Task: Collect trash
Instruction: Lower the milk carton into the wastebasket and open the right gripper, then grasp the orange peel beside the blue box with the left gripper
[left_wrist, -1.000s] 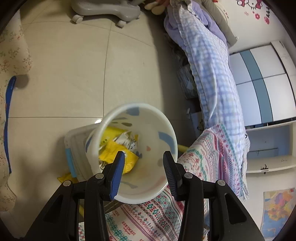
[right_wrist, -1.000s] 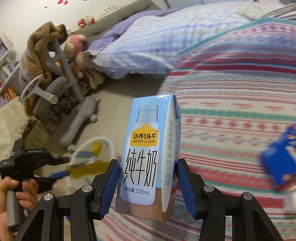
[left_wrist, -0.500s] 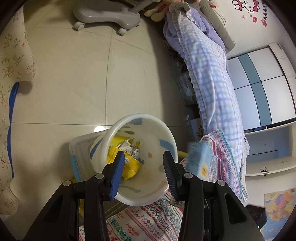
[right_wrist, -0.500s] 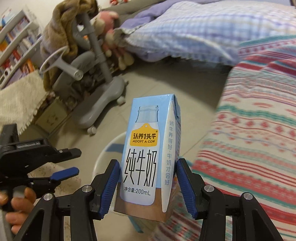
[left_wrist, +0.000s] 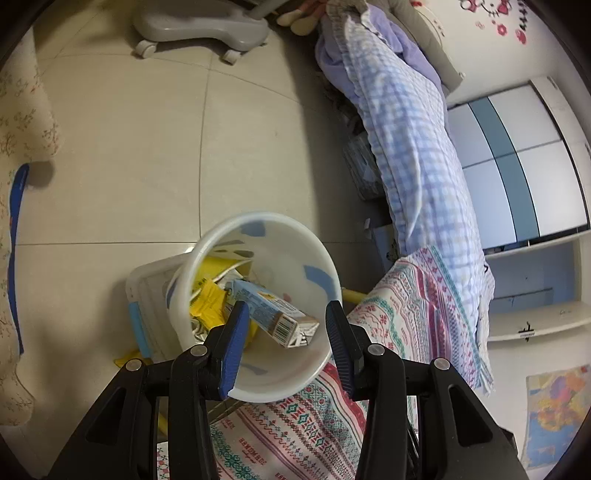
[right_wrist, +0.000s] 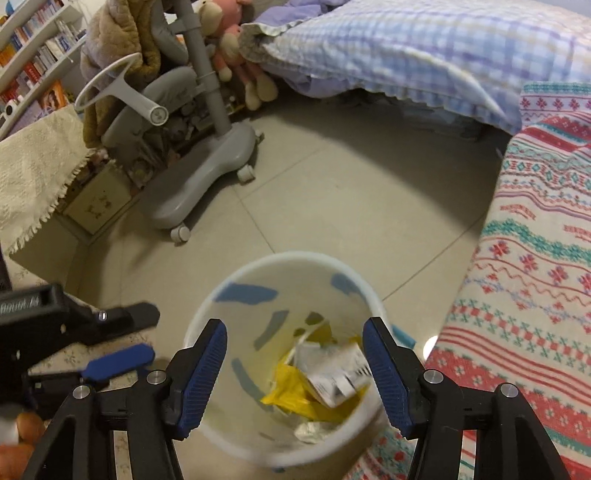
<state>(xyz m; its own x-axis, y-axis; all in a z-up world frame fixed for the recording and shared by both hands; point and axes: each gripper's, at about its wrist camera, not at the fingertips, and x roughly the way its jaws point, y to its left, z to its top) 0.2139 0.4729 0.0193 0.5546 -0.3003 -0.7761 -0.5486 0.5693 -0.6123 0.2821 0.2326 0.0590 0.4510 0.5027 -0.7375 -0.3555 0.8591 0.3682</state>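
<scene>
A: What changed? Quick.

B: The milk carton (left_wrist: 271, 314) left the right gripper (right_wrist: 295, 369). Half a second ago it stood clamped between the blue pads; now those jaws are spread wide with nothing between them. The carton lies tilted inside the white bin (left_wrist: 317, 254), on the yellow wrappers (left_wrist: 207, 304).

A: Left gripper (left_wrist: 282, 347)?

B: Same as before: jaws apart, holding nothing, hovering over the bin's near rim.

A: In the right view?

B: The bin (right_wrist: 236, 277) sits directly under the open jaws; the trash inside is blurred.

A: Surroundings?

B: Beige tiled floor (left_wrist: 122, 147), patterned blanket (left_wrist: 417, 306) beside the bin, checked quilt (right_wrist: 388, 40), grey wheeled chair base (right_wrist: 207, 170), bookshelf (right_wrist: 33, 48).
</scene>
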